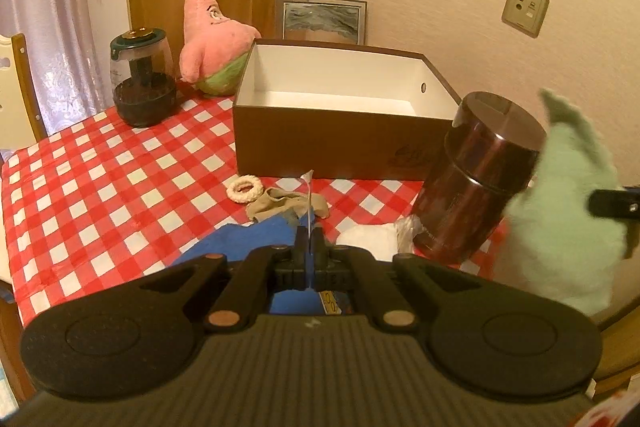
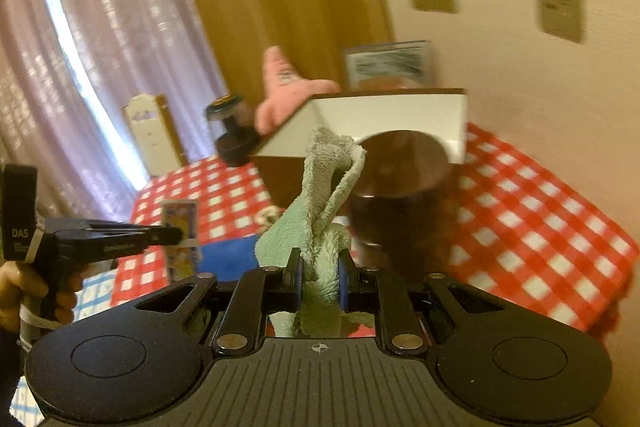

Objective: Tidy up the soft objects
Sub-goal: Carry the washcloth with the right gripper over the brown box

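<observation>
Above the checked tablecloth [image 1: 100, 187], the right gripper [image 2: 320, 273] clamps a green cloth [image 2: 324, 187], seemingly bound for the open box [image 1: 340, 131], while the left gripper [image 1: 309, 241] pinches a thin packet [image 2: 182, 239].

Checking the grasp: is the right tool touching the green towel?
Touching. The right wrist view shows the right tool closed on the green towel.

Black hand-held gripper [image 2: 320, 269], ribbed grey housing, copper rivets, "DAS" label

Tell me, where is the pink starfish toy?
In the left wrist view, the pink starfish toy sits at the table's far side, between the glass jar and the open box.
</observation>
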`<state>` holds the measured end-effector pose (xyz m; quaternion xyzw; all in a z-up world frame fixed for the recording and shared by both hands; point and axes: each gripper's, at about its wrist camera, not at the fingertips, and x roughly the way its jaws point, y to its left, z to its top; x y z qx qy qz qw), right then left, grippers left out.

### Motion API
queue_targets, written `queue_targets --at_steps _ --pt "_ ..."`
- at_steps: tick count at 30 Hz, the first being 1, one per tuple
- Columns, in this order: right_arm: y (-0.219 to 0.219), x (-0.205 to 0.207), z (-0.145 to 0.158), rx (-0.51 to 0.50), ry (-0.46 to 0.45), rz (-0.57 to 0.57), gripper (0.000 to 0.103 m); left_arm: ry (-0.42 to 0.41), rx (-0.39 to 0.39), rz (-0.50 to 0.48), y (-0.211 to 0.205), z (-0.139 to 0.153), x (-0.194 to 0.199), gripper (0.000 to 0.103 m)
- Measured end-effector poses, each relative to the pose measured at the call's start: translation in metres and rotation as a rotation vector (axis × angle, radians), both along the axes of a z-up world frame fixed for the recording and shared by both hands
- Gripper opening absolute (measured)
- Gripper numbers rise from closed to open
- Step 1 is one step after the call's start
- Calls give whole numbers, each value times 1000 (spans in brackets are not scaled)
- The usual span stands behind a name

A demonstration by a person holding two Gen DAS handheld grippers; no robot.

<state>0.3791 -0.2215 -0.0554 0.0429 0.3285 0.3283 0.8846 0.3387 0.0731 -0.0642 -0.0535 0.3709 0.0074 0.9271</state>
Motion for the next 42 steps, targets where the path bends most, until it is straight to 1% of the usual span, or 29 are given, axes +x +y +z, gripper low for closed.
queue_targets --at_steps 3,8,12,15,20,25,30,33,37,41,42 --pt "-26 4 7 -4 1 -58 17 -6 1 -2 -4 2 6 0" --pt "-64 18 20 4 -22 -131 17 -26 14 -10 -13 9 19 0" --pt "-83 39 32 31 -43 -156 17 -46 23 -11 -18 19 32 0" --pt "-89 61 43 46 -75 -159 17 -69 33 -6 -20 27 45 0" --pt "-77 102 56 72 -143 -117 17 -108 43 1 -19 44 74 0" --pt "-44 146 59 98 -174 -45 17 -132 44 18 -16 55 111 0" --pt "-12 194 55 119 -192 20 17 -131 62 37 -11 57 152 0" --pt "4 226 48 122 -185 58 17 -120 56 51 -5 53 175 0" --pt "26 264 32 107 -152 96 17 -100 58 63 0 46 205 0" --pt "42 289 10 73 -132 119 17 -73 54 70 2 35 226 0" --pt "44 294 6 67 -127 124 19 -67 50 70 2 32 231 0"
